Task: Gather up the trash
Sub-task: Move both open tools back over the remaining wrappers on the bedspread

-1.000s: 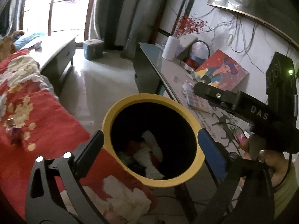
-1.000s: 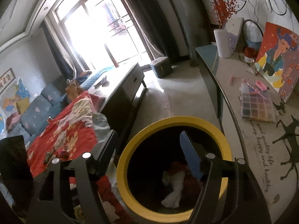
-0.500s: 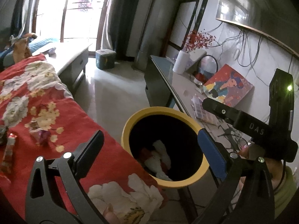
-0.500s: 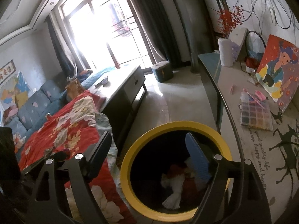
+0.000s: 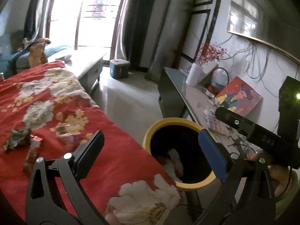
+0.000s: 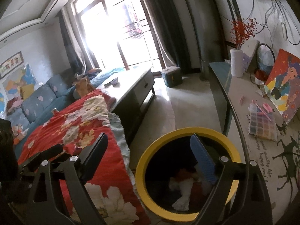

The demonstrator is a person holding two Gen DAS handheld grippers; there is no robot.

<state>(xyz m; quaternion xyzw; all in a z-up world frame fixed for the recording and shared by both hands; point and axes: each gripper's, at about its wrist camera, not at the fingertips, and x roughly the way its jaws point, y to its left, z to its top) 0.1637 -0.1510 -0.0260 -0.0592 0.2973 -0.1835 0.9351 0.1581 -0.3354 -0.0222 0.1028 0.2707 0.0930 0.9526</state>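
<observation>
A black bin with a yellow rim [image 5: 174,121] [image 6: 180,131] stands on the floor beside a red flowered cloth [image 5: 56,97] [image 6: 75,127]. White tissue and red scraps [image 6: 182,195] lie inside it. My left gripper [image 5: 150,150] is open and empty, hovering over the cloth's edge and the bin. On the cloth to its left lie a crumpled wrapper [image 5: 16,138] and a small bottle-like piece [image 5: 31,155]. My right gripper [image 6: 150,157] hangs above the bin with its jaws opening and nothing between them. A hand holds it at the right of the left wrist view.
A long side table [image 6: 241,112] on the right carries a painting [image 6: 285,82], a bead tray [image 6: 262,125] and a white vase [image 6: 237,63]. A low cabinet [image 6: 138,88], a blue sofa [image 6: 37,101] and a green box [image 6: 171,76] stand further back. Pale floor [image 6: 187,101] runs between them.
Both grippers have drawn up and back from the bin, which looks smaller. The left view has swung toward the red cloth, showing the wrapper. The right jaws have widened.
</observation>
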